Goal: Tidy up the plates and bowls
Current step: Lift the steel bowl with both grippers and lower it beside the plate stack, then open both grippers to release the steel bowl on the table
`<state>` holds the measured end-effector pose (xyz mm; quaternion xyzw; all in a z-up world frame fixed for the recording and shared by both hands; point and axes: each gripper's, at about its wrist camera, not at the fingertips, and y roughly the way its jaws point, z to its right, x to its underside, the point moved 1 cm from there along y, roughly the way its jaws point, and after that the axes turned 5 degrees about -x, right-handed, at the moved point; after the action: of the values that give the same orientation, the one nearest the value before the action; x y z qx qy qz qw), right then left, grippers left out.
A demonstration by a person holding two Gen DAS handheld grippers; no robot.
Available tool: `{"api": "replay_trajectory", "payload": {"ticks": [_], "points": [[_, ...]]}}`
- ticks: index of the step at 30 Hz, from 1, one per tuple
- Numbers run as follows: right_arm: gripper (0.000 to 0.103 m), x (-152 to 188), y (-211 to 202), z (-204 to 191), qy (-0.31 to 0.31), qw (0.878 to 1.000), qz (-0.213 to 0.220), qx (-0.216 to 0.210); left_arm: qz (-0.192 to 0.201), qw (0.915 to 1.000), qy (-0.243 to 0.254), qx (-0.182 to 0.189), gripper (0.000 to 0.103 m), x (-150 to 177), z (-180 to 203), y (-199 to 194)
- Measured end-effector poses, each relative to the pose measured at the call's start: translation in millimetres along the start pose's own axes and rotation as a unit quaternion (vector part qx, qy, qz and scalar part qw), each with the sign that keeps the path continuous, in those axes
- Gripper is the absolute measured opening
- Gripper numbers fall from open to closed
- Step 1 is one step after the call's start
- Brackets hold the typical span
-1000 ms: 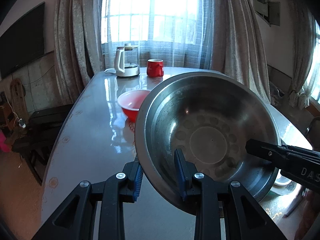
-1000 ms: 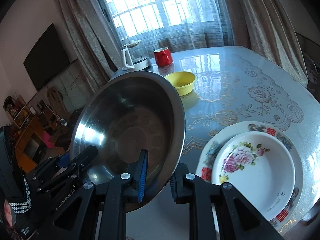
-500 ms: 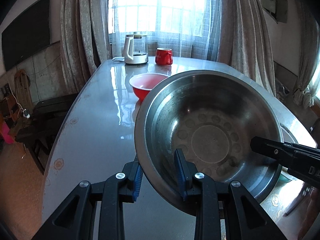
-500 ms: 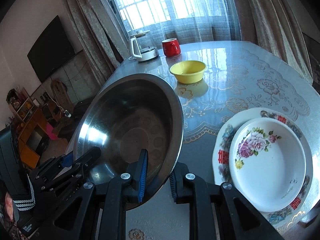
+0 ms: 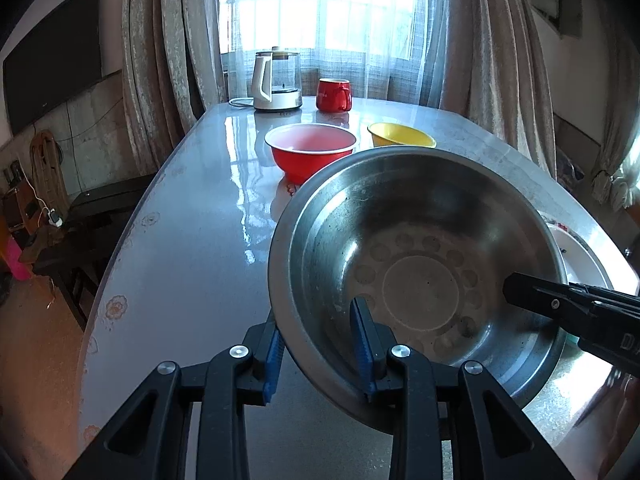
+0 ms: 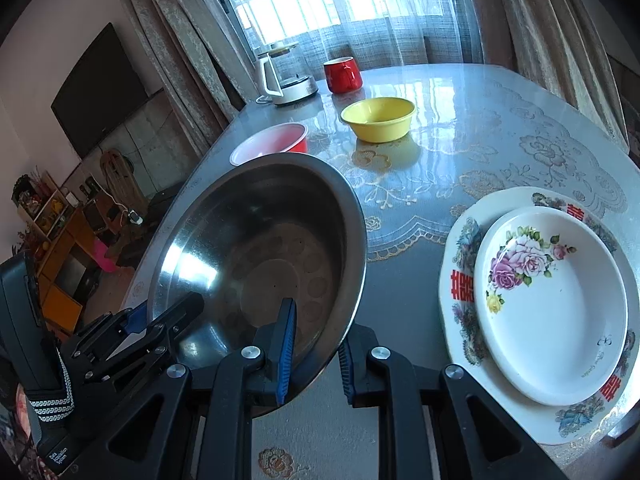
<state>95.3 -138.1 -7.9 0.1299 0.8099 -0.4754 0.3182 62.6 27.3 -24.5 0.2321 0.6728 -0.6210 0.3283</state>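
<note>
While both hands are lowering it, the steel bowl (image 5: 416, 268) is sinking toward the table (image 5: 188, 216), held tilted just above the cloth, with a gripper pinching the rim on each side. A second ago it was blocking most of the far end; now the red bowl (image 5: 310, 152) and the yellow bowl (image 5: 400, 140) are both showing clear above its rim, so the bowl is coming down and the view is tipping further toward the tabletop. This is looking like the setting-down step, with the smaller bowls still waiting to be nested. The big flowered plate (image 6: 460, 280) is sitting to the right with the smaller white dish (image 6: 552, 304) already stacked on it. The left gripper (image 5: 320, 342) is clamping the near rim, one pad inside the bowl and one outside. The right gripper (image 6: 314, 354) is clamping the opposite rim the same way.
</note>
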Motion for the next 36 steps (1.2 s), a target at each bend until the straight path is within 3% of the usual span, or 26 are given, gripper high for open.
{"api": "replay_trajectory", "payload": {"ticks": [17, 20, 36], "points": [[0.024, 6, 20, 13, 0.034, 0.999, -0.029, -0.016, -0.012, 0.9998, 0.011, -0.008, 0.034, 3, 2, 13], [0.031, 4, 17, 17, 0.044, 0.998, -0.028, -0.026, -0.011, 0.9999, 0.011, -0.005, 0.034, 2, 3, 12], [0.031, 2, -4, 36, 0.073, 0.997, -0.008, -0.031, -0.027, 0.9994, -0.008, 0.018, 0.035, -3, -2, 12]]}}
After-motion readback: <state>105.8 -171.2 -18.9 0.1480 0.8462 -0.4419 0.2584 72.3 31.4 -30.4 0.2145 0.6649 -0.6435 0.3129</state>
